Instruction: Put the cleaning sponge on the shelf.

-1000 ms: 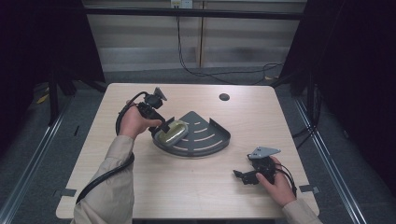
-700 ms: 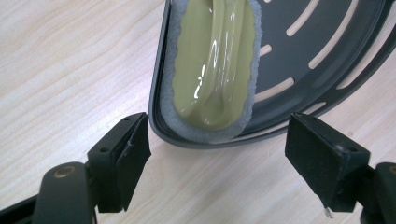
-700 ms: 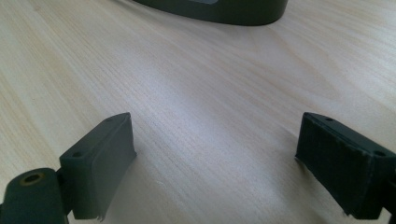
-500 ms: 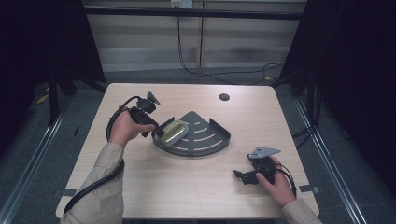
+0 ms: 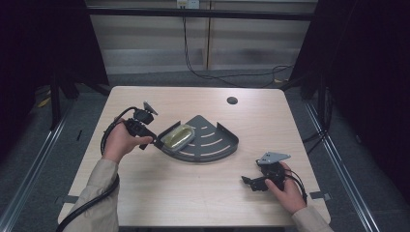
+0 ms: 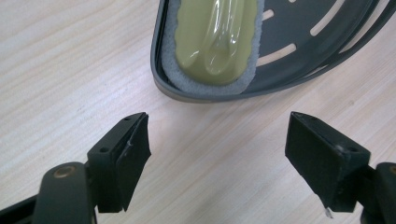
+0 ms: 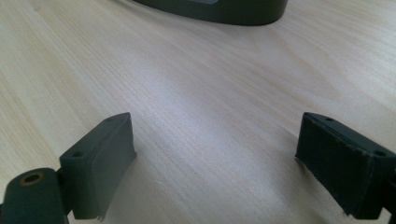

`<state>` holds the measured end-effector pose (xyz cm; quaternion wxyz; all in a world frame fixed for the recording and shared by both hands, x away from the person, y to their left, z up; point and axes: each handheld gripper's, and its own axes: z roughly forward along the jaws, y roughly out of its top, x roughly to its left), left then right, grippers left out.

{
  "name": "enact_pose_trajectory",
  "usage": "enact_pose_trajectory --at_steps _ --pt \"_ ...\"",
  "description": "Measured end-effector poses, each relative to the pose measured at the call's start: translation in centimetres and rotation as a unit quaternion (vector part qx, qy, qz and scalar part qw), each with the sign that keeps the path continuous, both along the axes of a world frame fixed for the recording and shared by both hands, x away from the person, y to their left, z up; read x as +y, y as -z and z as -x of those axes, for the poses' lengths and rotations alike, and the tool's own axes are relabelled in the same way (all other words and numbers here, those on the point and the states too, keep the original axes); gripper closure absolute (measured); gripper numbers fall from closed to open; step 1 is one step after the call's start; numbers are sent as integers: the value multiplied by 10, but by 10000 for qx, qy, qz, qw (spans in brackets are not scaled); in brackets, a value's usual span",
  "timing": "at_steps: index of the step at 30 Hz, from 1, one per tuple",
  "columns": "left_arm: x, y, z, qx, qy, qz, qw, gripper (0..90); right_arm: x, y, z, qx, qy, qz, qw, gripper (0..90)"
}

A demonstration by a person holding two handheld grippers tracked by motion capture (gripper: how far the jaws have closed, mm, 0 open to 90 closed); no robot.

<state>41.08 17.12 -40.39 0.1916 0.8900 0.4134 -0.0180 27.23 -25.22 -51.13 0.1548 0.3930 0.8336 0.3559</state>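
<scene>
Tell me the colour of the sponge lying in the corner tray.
Yellow-green top on a grey base; the sponge shows best in the left gripper view.

The surface (image 6: 70, 70) is pale matt wood grain. The dark tray (image 6: 322, 42) looks like smooth plastic. The sponge (image 6: 215, 37) has glossy yellow-green wrapping and rough grey foam.

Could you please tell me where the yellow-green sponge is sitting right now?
In the high view, the sponge lies in the left corner of the dark slotted corner tray at mid-table, just ahead of the open left tool.
</scene>
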Motion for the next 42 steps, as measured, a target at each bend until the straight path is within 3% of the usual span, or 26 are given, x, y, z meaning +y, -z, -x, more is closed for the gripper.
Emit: enact_pose_trajectory --at_steps 20,34,39,42 --pt "23 26 26 -32 -112 65 9999 217 0 0 0 0 3 3 10000 106" --pt "36 49 44 -92 -207 241 9995 217 0 0 0 -1 2 2 10000 106" --pt "38 52 49 -223 -140 193 9995 217 0 0 0 -2 1 2 10000 106" --pt "39 55 51 -178 -128 115 9997 217 0 0 0 -2 1 2 10000 106"
